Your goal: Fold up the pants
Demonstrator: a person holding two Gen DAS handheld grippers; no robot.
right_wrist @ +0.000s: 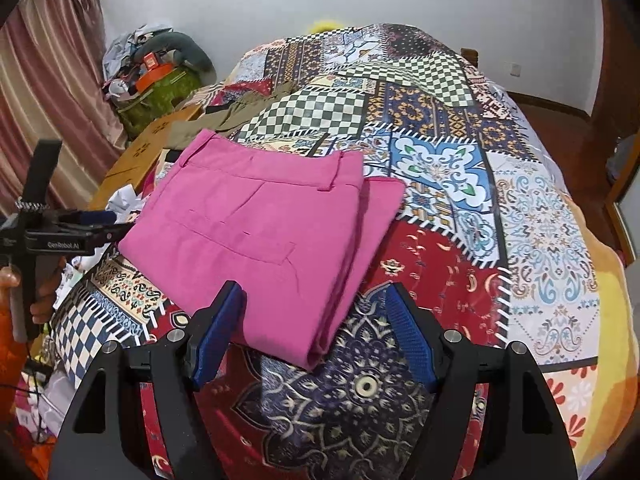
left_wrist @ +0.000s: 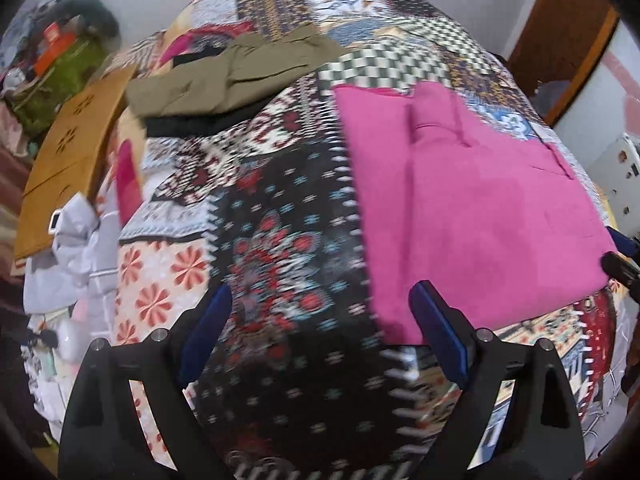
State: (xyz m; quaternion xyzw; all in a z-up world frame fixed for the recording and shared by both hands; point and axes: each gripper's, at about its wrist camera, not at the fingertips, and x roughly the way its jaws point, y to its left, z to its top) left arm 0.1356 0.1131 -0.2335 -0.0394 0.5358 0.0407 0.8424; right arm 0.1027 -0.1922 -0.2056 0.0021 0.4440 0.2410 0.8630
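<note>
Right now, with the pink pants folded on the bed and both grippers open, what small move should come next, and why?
Probably bring the right gripper down onto the near corner of the pink pants and close on it. Both the right and the left gripper are open and empty, and the pants lie in a loose fold whose lower layer sticks out at the right edge, so the stack needs squaring or another fold.

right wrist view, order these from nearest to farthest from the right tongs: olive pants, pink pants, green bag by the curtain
1. pink pants: folded on the quilt, just ahead of the open right tongs, their corner between the fingers.
2. olive pants: farther up the bed, left, behind the pink pair.
3. green bag: off the bed, far left near the curtain.
</note>
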